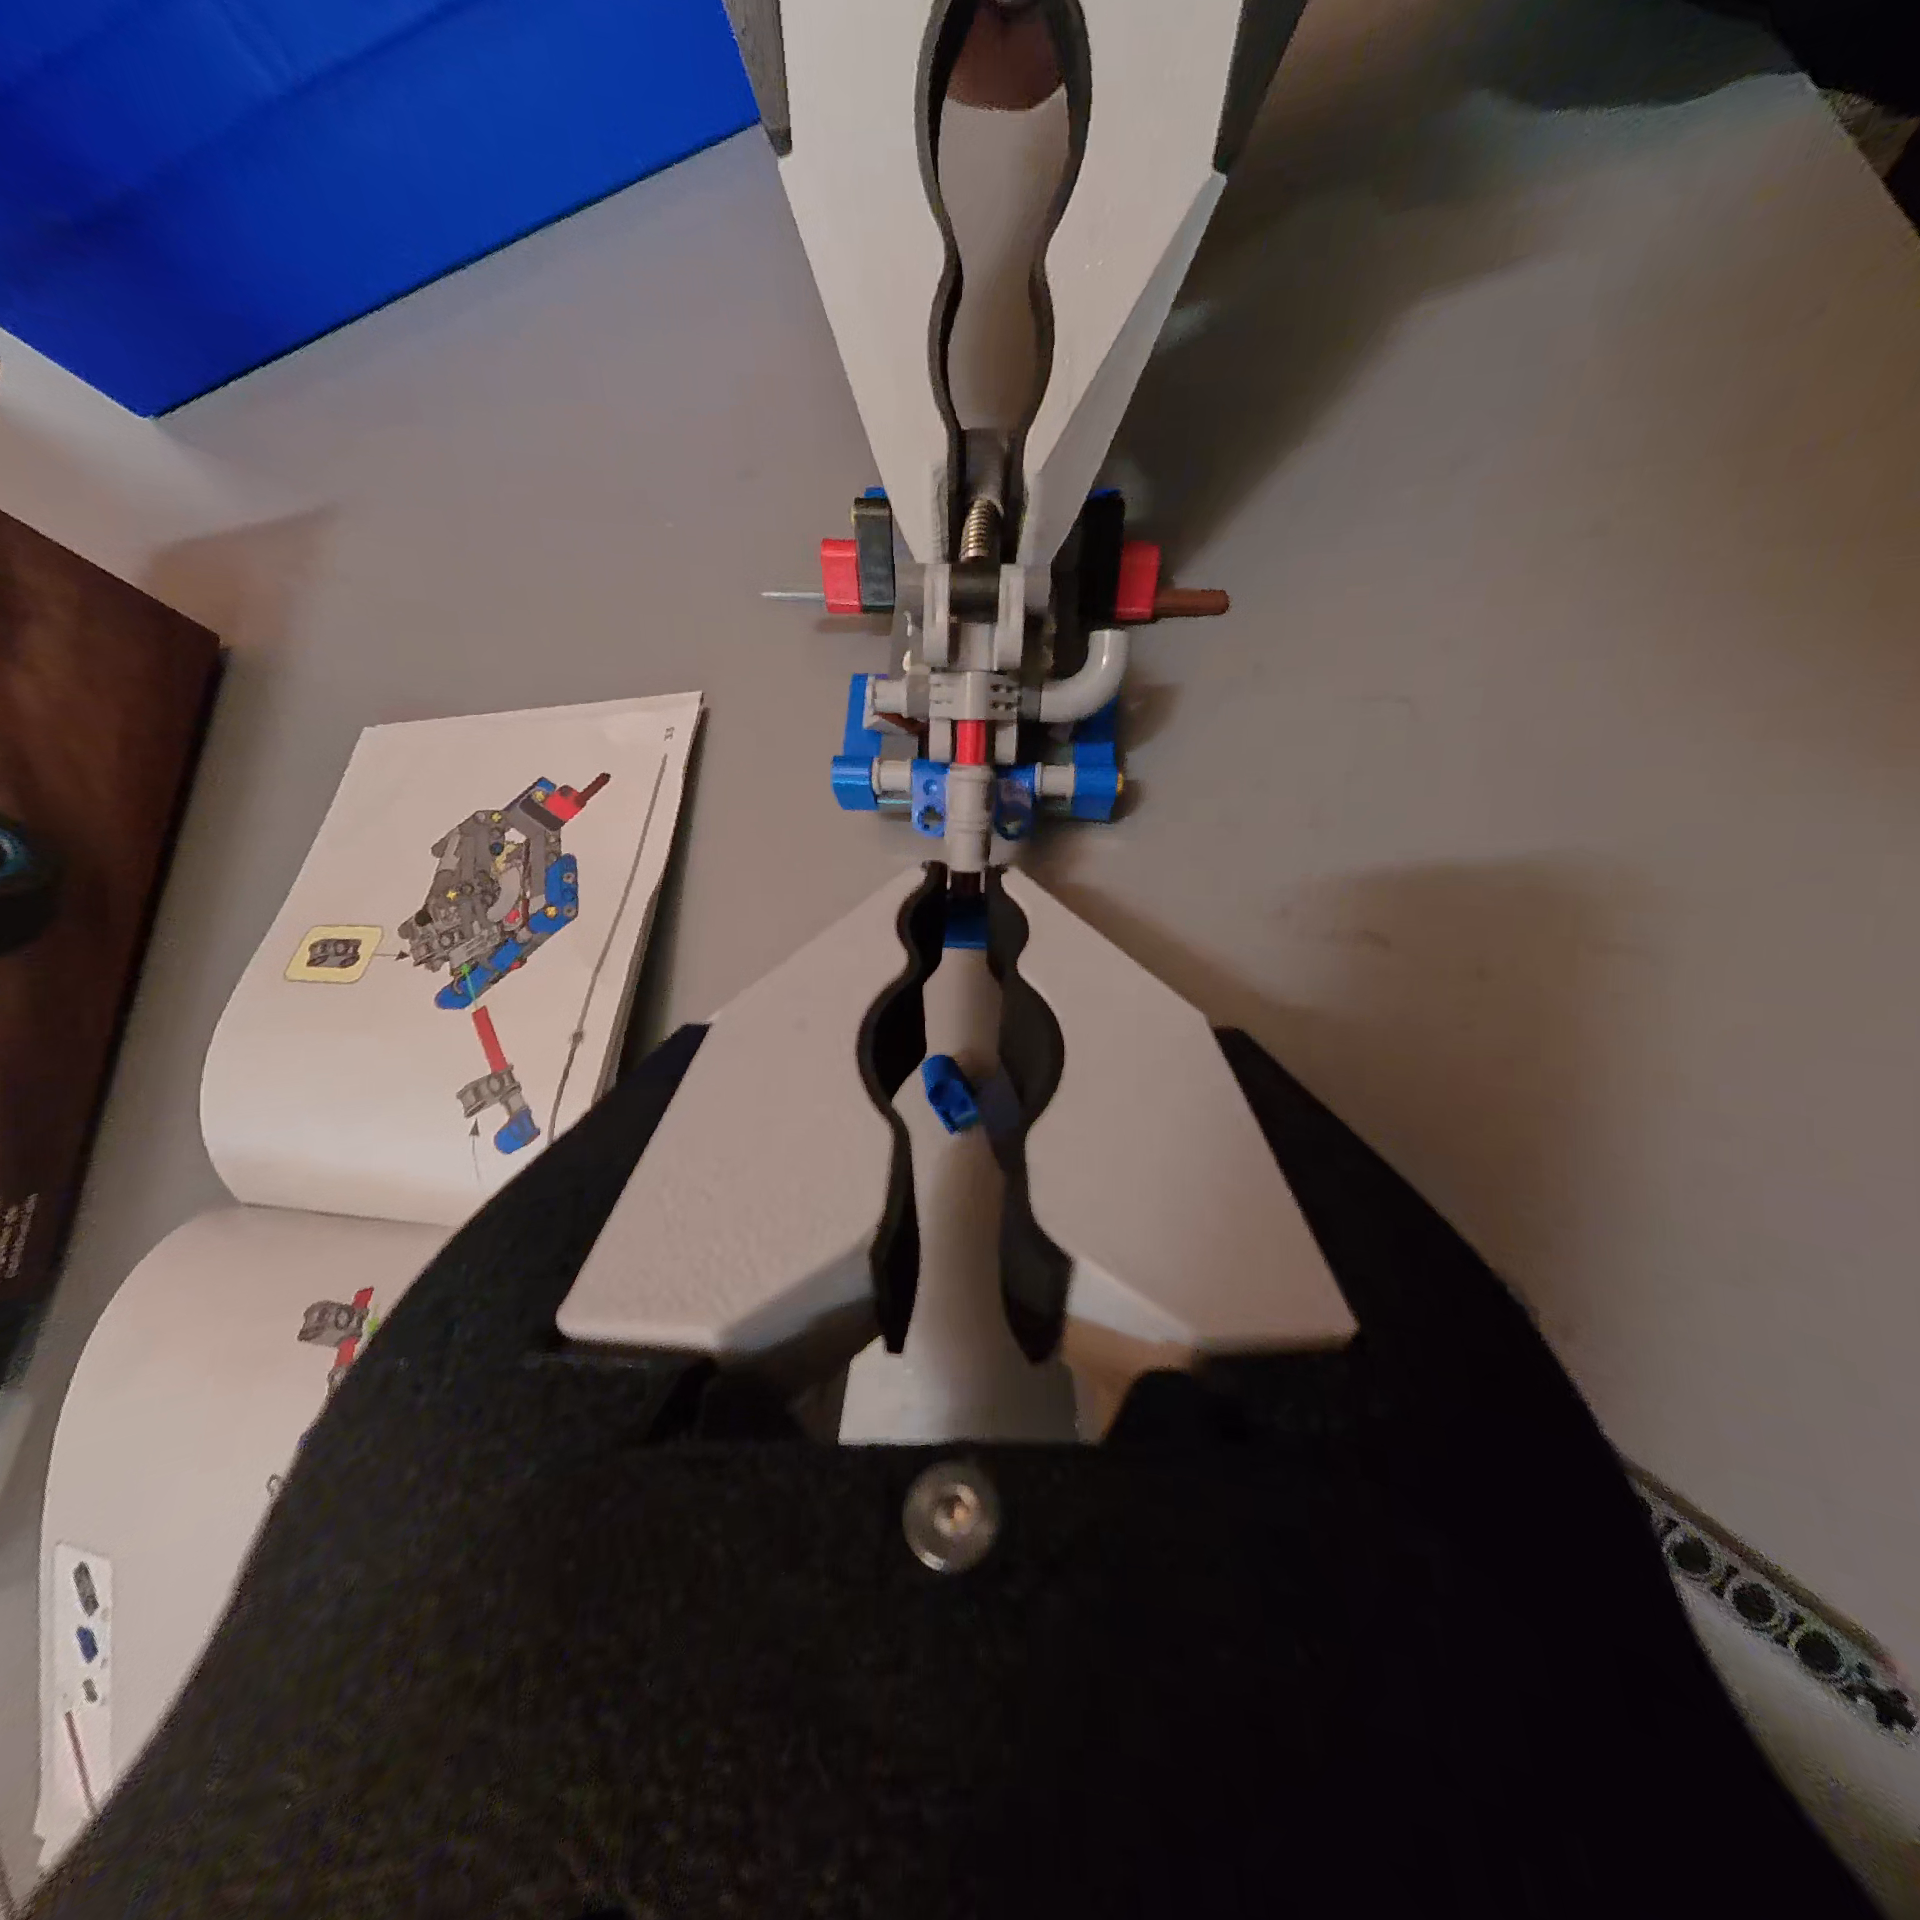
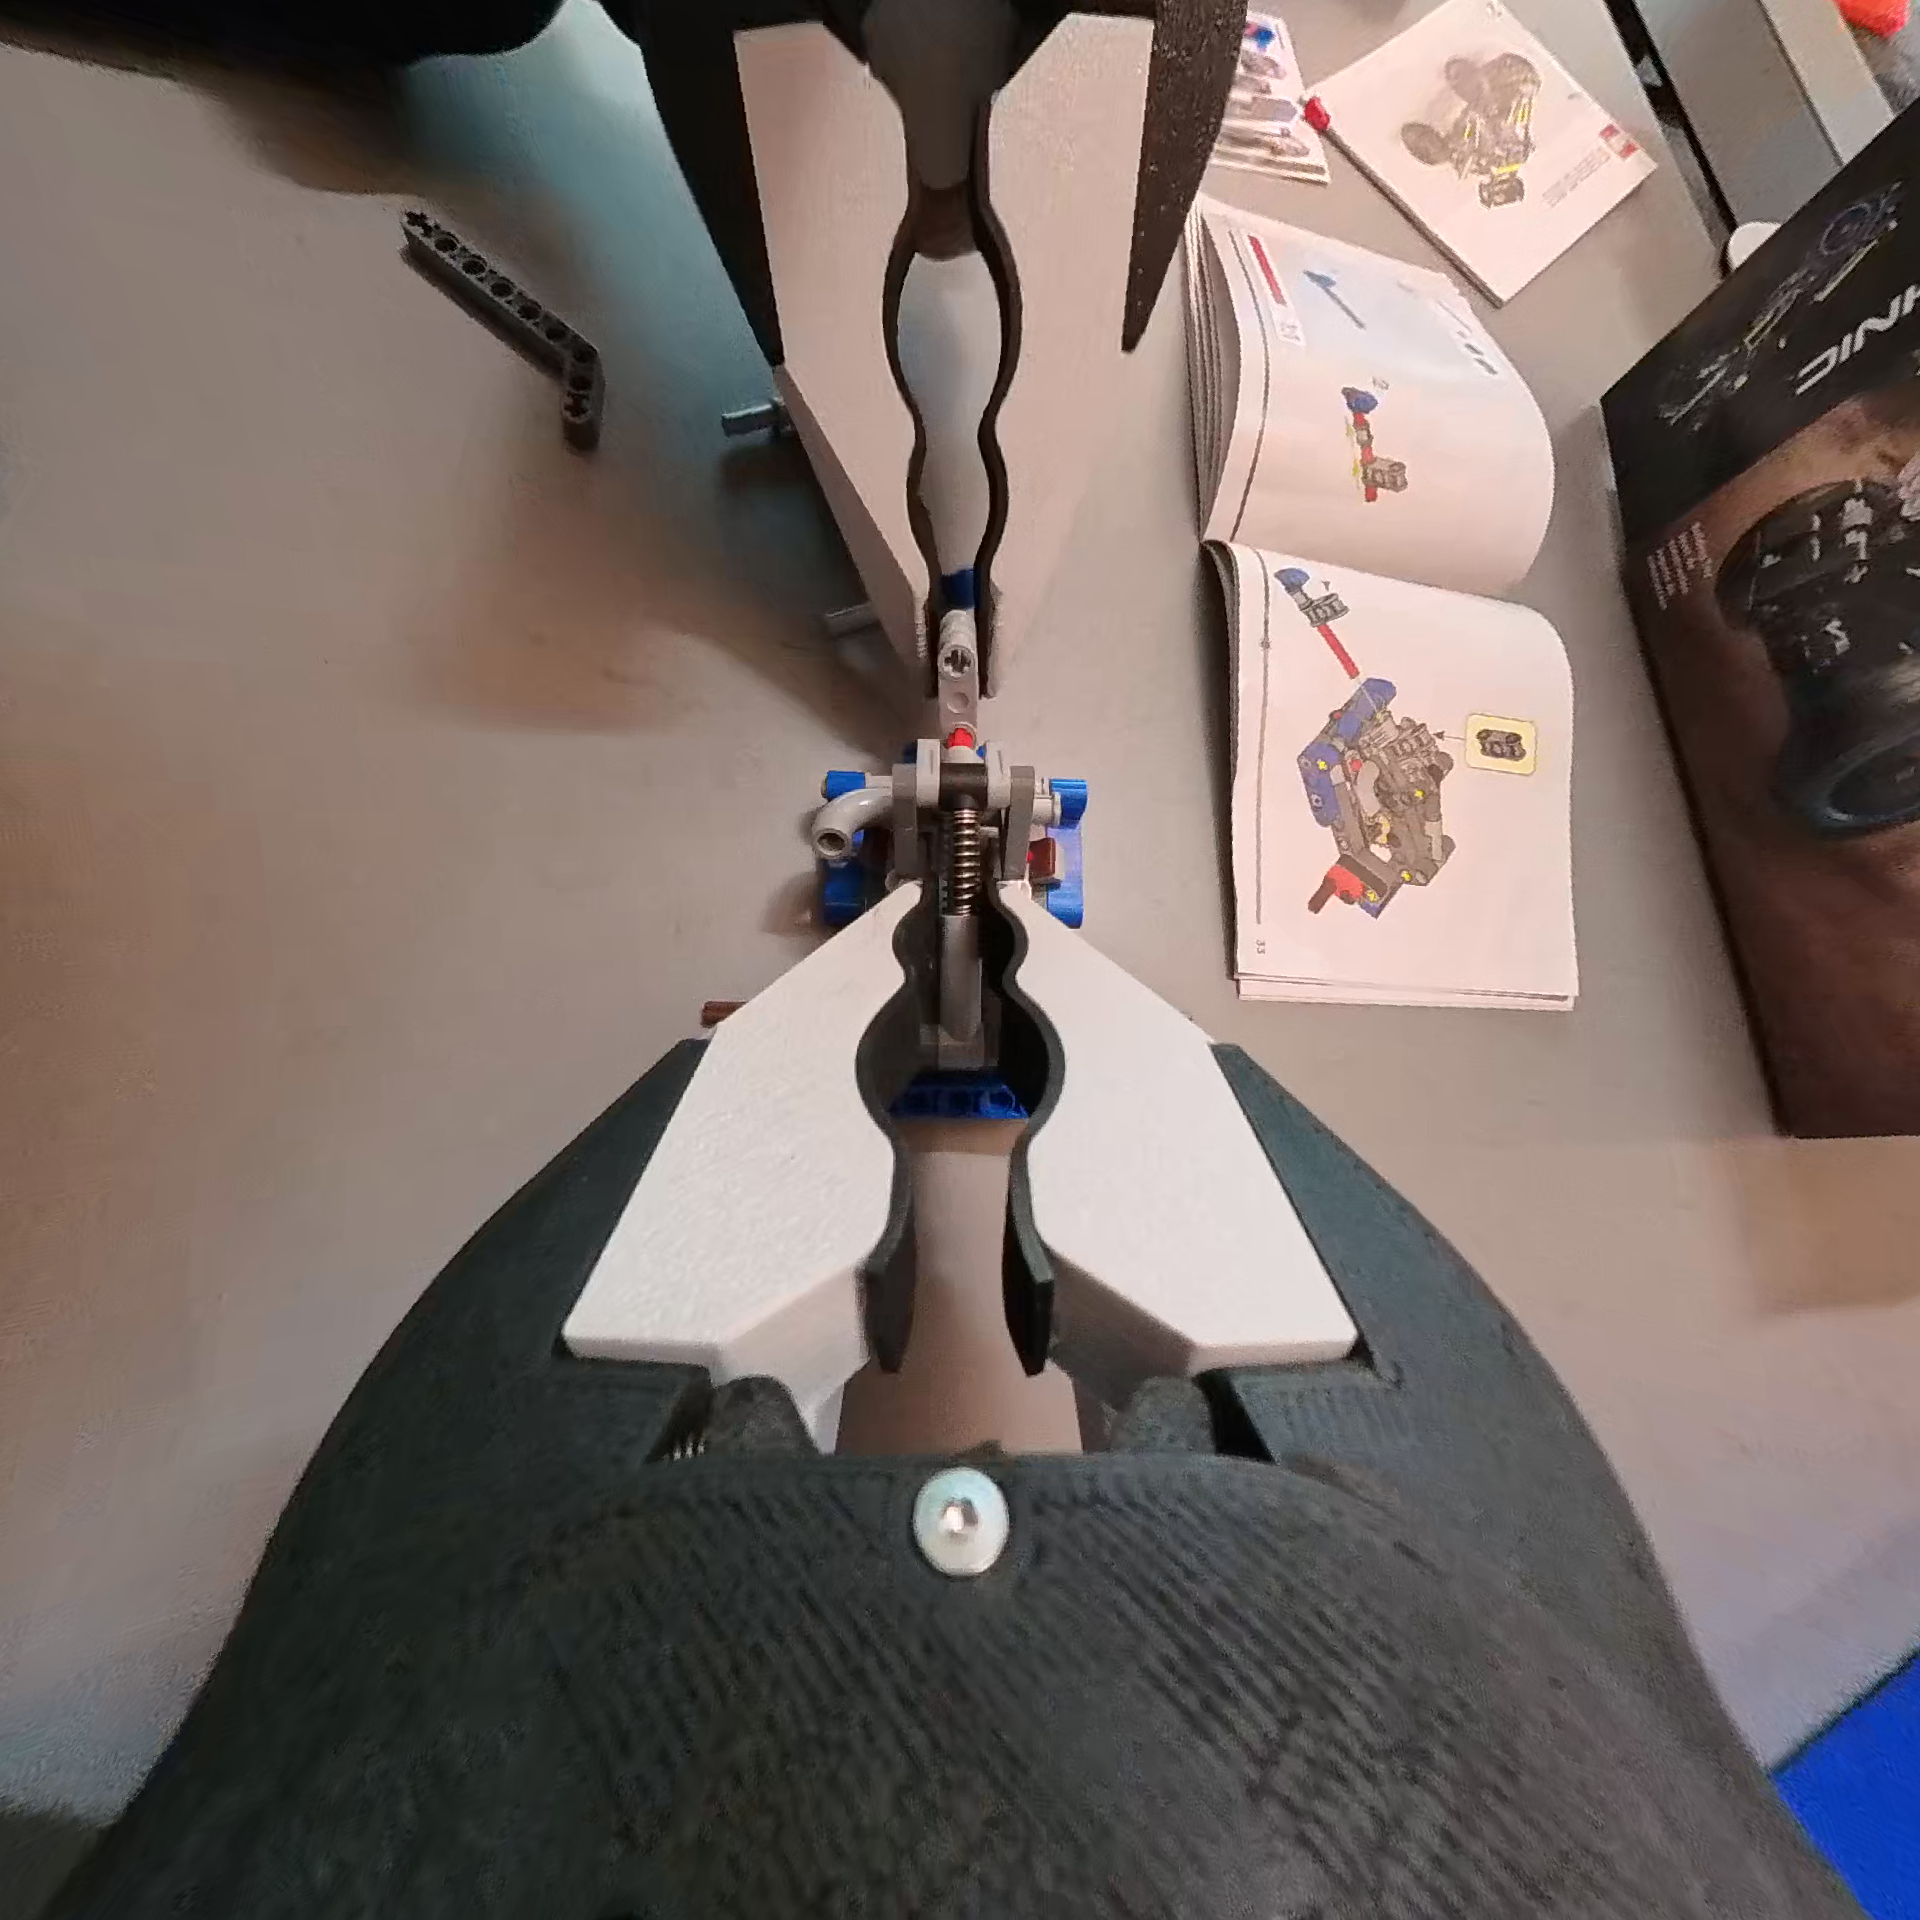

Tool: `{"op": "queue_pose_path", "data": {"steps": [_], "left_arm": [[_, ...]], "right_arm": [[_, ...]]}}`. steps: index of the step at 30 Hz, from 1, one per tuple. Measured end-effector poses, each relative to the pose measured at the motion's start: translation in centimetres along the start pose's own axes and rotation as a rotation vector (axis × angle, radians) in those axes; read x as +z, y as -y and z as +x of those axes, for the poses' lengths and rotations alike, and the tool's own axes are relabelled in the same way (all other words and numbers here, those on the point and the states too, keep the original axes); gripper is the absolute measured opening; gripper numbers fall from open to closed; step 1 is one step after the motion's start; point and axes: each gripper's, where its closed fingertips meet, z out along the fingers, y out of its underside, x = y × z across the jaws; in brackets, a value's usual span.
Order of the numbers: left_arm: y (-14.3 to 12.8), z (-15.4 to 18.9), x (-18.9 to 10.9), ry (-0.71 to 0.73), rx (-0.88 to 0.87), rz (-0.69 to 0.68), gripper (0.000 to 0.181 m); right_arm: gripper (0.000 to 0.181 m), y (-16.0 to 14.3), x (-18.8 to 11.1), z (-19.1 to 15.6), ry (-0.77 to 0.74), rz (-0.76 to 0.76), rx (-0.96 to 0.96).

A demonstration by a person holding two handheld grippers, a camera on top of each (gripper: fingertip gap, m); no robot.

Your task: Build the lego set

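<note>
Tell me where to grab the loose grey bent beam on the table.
Grip the grey bent beam midway along its long straight arm, coming from above with the jaws across its narrow width. It lies flat on the table, holes up, both long sides exposed.

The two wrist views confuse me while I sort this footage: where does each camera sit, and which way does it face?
Left wrist view: on the left gripper, looking along its fingers at the lego assembly; the right gripper faces it.
Right wrist view: on the right gripper, looking the opposite way; the left gripper faces it.
Shared: the assembly, both grippers, the open instruction booklet, the grey table.
</note>
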Motion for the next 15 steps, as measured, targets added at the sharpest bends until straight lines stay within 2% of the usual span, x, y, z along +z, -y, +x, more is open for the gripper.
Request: {"op": "queue_pose_path", "data": {"steps": [3, 15], "left_arm": [[0.62, 0.16, 0.12, -0.029, -0.024, 0.048, 0.004], [1.12, -0.13, 0.17, -0.07, -0.09, 0.086, 0.003]], "right_arm": [[0.005, 0.16, 0.16, -0.05, 0.013, 0.043, 0.01], [0.005, 0.1, 0.07, 0.21, 0.053, 0.203, 0.116]]}}
